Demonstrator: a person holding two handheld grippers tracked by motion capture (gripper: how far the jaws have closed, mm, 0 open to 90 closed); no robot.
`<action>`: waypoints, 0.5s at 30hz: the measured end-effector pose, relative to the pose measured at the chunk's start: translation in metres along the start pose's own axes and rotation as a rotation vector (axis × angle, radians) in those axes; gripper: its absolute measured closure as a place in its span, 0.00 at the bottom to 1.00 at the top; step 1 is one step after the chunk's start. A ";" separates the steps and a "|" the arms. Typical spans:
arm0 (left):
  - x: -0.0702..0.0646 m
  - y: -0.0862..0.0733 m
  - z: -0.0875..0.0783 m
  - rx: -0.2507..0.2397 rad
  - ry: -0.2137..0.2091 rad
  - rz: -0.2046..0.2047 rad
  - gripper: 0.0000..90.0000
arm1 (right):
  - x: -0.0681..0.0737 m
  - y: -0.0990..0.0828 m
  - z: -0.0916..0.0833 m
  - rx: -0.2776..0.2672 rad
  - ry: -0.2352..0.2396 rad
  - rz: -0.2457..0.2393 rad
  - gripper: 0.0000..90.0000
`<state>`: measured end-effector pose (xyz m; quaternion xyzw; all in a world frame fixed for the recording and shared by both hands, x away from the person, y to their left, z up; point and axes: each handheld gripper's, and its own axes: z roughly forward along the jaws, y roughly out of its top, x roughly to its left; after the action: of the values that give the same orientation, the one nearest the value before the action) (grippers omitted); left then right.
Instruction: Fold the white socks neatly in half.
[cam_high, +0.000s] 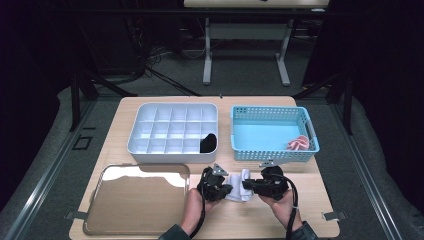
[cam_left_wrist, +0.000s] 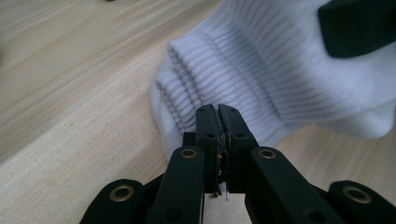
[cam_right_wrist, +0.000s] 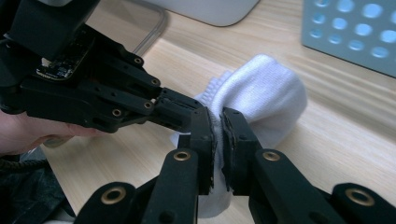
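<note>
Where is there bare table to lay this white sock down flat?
Bare wood lies right of the right gripper, below the blue basket, and along the near edge. The middle is crowded: both the right and the left gripper pinch the white sock. The clear lid fills the near left, the divided tray the far left.

White ribbed knit cloth on the sock (cam_left_wrist: 280, 79), soft and matt, lying on a pale wood-grain table (cam_left_wrist: 70, 93) with a smooth, low sheen. The left gripper (cam_left_wrist: 218, 112) and right gripper (cam_right_wrist: 218, 116) show matt black plastic with brass-coloured rivets. Glossy clear lid (cam_high: 137, 197), perforated blue plastic basket (cam_high: 272, 114), smooth white plastic organiser (cam_high: 172, 127).
</note>
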<state>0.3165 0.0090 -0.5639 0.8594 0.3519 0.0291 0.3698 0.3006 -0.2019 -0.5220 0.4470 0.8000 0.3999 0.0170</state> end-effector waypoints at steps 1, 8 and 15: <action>0.000 0.000 0.000 0.000 0.000 0.000 0.97 | 0.001 0.001 0.002 0.006 0.002 -0.008 0.93; 0.000 0.000 0.001 -0.001 -0.005 0.002 0.97 | 0.006 0.007 0.020 0.045 0.014 -0.032 0.93; 0.002 -0.001 -0.001 -0.016 -0.019 -0.005 0.96 | 0.002 0.005 0.030 0.050 0.023 -0.011 0.93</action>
<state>0.3175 0.0112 -0.5642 0.8557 0.3505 0.0229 0.3799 0.3143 -0.1800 -0.5387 0.4384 0.8123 0.3847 -0.0011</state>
